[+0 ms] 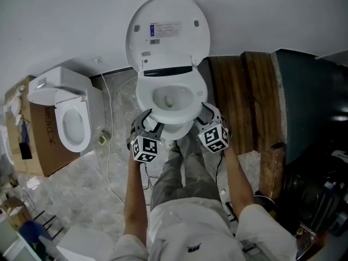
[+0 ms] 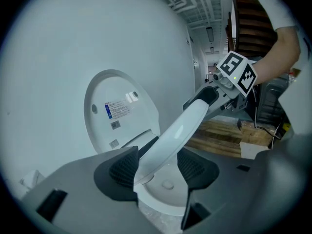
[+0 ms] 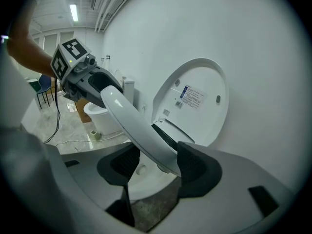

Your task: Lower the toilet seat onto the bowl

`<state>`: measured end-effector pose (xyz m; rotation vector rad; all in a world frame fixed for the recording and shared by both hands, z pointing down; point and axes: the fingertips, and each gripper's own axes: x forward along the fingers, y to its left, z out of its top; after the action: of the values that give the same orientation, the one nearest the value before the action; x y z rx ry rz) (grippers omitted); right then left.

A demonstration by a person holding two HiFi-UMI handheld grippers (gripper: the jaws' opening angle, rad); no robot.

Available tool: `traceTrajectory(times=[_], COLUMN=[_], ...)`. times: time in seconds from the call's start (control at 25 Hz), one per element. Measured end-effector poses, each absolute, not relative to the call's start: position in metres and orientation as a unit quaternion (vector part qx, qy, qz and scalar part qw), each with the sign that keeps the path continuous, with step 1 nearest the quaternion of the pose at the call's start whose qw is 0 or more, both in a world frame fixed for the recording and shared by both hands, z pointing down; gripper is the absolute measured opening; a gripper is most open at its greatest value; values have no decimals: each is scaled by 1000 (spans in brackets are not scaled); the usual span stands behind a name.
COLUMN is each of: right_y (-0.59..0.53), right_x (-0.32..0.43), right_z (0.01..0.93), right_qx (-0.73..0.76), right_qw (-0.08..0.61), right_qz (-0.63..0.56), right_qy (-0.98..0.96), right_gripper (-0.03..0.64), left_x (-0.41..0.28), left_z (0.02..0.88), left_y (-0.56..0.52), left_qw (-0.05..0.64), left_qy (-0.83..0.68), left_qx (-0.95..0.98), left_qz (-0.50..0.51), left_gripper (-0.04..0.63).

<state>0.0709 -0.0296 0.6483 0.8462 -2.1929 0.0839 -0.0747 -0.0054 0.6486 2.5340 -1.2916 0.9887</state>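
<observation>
The white toilet's lid (image 1: 168, 29) stands up against the wall. Its seat (image 1: 142, 94) hangs tilted just above the bowl (image 1: 175, 129). My left gripper (image 1: 148, 125) is at the seat's front left and my right gripper (image 1: 205, 118) at its front right. In the left gripper view the seat (image 2: 180, 128) runs between the jaws of the left gripper (image 2: 158, 167), close to the left pad, with a gap at the right pad. In the right gripper view the seat (image 3: 131, 121) lies by the right pad of the right gripper (image 3: 153, 165), with a gap at the left pad.
A second white toilet (image 1: 70, 113) stands at the left beside a cardboard box (image 1: 32, 129). A thin cable (image 1: 109, 162) trails over the marble floor. A wooden panel (image 1: 242, 97) and a dark cabinet (image 1: 310, 102) stand at the right. The person's legs (image 1: 185, 167) are right before the bowl.
</observation>
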Motion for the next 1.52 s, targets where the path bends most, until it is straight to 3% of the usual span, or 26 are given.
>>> traceTrajectory(times=[1.52], right_y=[48], right_x=[85], right_z=[739], right_qx=[354], right_qw=[407], right_qz=[33], right_qy=[-841], right_gripper=[253], left_x=[-61], left_z=[747], left_y=[69], left_qw=[48], left_qy=[-398], left_qx=[828], left_qz=[393], left_gripper=[296])
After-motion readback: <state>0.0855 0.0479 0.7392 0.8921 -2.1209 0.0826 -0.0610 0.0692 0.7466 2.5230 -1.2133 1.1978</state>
